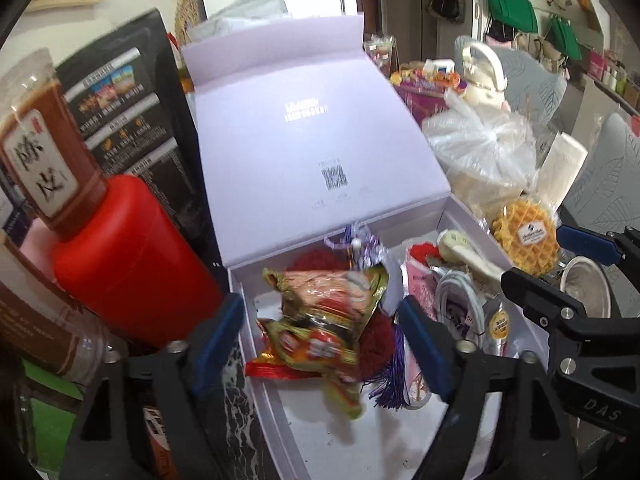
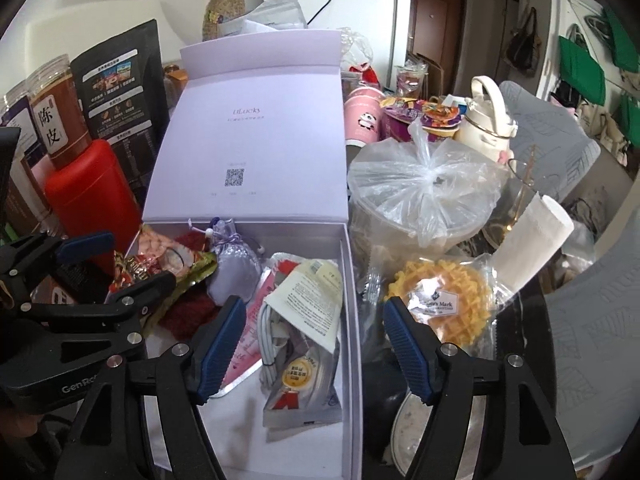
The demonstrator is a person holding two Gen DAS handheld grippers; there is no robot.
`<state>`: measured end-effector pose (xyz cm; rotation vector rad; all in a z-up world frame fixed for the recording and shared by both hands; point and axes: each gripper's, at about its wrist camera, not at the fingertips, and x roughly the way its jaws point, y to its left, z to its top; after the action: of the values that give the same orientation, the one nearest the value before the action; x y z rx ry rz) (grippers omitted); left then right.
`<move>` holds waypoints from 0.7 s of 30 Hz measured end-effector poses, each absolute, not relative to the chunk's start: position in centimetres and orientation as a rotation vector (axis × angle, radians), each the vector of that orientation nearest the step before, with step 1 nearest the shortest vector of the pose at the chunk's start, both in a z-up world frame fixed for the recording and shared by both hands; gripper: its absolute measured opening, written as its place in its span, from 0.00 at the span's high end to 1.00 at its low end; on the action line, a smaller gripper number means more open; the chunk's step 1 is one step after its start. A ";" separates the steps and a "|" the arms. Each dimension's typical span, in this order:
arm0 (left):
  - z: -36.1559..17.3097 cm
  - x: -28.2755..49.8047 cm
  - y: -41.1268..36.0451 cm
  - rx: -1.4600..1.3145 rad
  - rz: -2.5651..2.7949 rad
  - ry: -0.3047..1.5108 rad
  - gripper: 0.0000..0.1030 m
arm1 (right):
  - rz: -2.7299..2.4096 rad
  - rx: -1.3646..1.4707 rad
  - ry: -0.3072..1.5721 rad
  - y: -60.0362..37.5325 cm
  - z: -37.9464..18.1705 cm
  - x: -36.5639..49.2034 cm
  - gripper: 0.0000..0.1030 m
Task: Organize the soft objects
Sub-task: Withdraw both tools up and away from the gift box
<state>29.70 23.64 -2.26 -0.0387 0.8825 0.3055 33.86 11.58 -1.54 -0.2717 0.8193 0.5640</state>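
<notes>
Cluttered tabletop space is filled at the centre of both views by a pale lilac gift box [image 2: 352, 264], its lid [image 2: 256, 136] propped open toward the top of the frame. Inside the box, at centre in the left wrist view, a gold-and-red snack packet [image 1: 320, 320] is seen blurred, its long axis running from upper centre to lower centre, over a dark red knitted piece [image 1: 376, 336] and a purple tassel [image 1: 394, 380]. The left gripper [image 1: 320, 332] is seen with its jaws spread wide to either side of the packet; whether it is touched cannot be told. The right gripper [image 2: 314, 344] is likewise spread, above a white tube [image 2: 308, 300] and cable [image 2: 270, 332] in the box's right half. A wrapped waffle [image 2: 440, 304] is seen at right, outside the box, below a knotted plastic bag [image 2: 420, 184]. A red canister [image 1: 128, 260] is seen at left.
</notes>
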 end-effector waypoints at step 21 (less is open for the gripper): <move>6.1 22.7 23.1 -0.046 0.330 0.673 0.17 | 0.537 -0.273 0.601 9.7 5.5 27.6 0.25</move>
<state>22.72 23.13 6.12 -0.0461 0.6726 0.3301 27.63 9.73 5.51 -0.2725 0.6011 0.5368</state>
